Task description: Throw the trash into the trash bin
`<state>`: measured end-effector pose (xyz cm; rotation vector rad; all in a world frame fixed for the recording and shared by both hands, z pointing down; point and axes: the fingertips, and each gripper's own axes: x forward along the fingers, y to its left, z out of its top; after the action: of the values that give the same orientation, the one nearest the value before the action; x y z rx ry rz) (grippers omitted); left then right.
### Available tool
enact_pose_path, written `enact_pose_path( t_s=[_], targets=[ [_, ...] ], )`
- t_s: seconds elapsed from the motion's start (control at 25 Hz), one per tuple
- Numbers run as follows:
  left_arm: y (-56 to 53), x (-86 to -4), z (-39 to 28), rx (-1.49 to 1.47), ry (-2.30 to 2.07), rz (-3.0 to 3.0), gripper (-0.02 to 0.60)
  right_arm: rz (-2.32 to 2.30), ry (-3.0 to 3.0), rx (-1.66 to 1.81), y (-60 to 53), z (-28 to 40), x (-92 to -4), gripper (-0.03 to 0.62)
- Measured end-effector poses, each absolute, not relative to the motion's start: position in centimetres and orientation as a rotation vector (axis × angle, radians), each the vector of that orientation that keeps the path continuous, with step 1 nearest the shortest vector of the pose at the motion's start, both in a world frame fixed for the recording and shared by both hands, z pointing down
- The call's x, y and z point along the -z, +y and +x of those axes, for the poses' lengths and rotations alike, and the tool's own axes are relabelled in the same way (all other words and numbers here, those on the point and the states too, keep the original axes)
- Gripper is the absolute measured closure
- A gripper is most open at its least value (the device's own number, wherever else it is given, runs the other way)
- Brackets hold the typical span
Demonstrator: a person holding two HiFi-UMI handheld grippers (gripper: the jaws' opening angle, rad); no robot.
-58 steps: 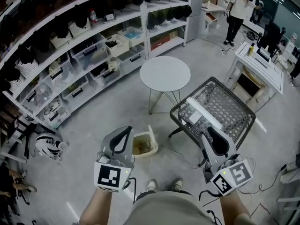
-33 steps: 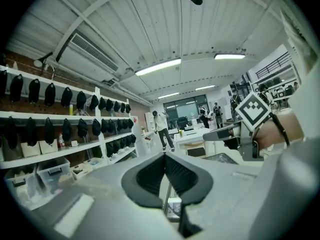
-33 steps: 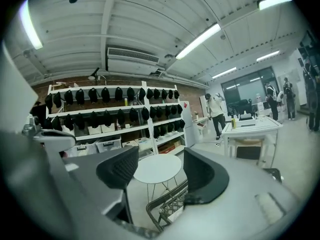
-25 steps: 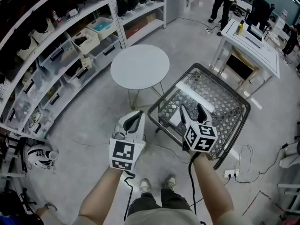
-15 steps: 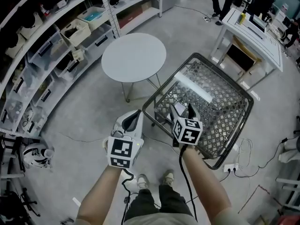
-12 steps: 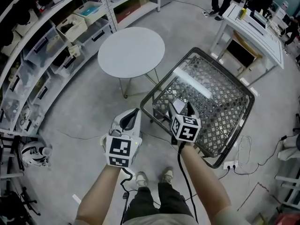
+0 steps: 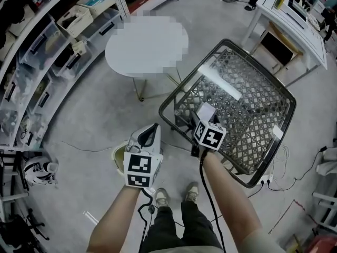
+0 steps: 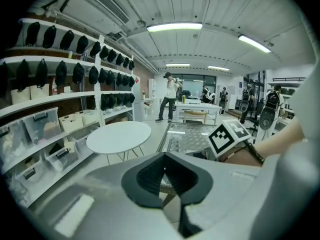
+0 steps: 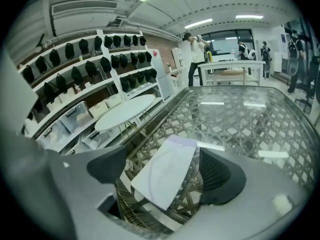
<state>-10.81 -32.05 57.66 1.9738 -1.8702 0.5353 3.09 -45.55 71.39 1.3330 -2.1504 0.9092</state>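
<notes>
My right gripper (image 7: 205, 117) reaches over the near edge of a black wire mesh table (image 7: 253, 104). Its jaws are opening, and a white sheet of paper (image 7: 206, 111) lies on the mesh between them. In the right gripper view the paper (image 9: 170, 159) lies slanted between the dark pads (image 9: 220, 176) and neither pad presses on it. My left gripper (image 7: 151, 130) hangs beside the table's corner with its jaws shut and nothing in them. A pale trash bin (image 7: 118, 153) shows partly on the floor, just left of it. The left gripper view shows the right gripper's marker cube (image 8: 227, 136).
A round white table (image 7: 147, 41) stands beyond the grippers. Shelves with storage boxes (image 7: 31, 62) curve along the left. A white desk (image 7: 295, 20) is at the top right. More white scraps (image 7: 277, 132) lie on the mesh. Cables and a power strip (image 7: 266, 181) lie on the floor.
Both grippers have sunk lower. The right gripper's jaws have spread wider around the white paper on the mesh. The trash bin has come into view beside the left gripper.
</notes>
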Motion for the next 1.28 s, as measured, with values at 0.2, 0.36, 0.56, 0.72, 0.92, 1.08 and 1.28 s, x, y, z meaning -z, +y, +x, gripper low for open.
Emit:
enact_pose_path(
  t_s=[0.2,0.36,0.56,0.72,0.92,1.08,1.28],
  targets=[
    [-31.4,-59.4,-10.5,-0.545,-1.832,1.957,0.578,1.325,-2.09,-0.968,-45.1,3.1,-74.3,0.145],
    [-30.7,-60.1,-10.6,-0.556,-1.814,1.947,0.578,1.318,-2.064,-0.982,-44.7,3.3,-75.3,0.152],
    [-29.7,-60.3,-11.1,-0.563,-1.814,1.938,0.58,1.327,-2.071,-0.944,-44.7,3.6,-74.8,0.252],
    [-28.9,-60.0,-11.6,-0.566,-1.819,1.931,0.58,1.327,-2.095,-0.946,-44.7,3.8,-73.8,0.278],
    [-28.0,-58.9,-12.4,-0.561,-1.837,1.934,0.578,1.348,-2.171,-0.955,-44.8,4.0,-70.9,0.284],
    [-27.3,-56.8,-13.1,-0.53,-1.858,1.94,0.58,1.381,-2.27,-0.992,-44.4,4.3,-66.0,0.284],
    [-26.4,-52.2,-14.1,-0.483,-1.913,1.966,0.578,1.379,-2.443,-0.967,-43.0,4.3,-57.2,0.284]
  ],
)
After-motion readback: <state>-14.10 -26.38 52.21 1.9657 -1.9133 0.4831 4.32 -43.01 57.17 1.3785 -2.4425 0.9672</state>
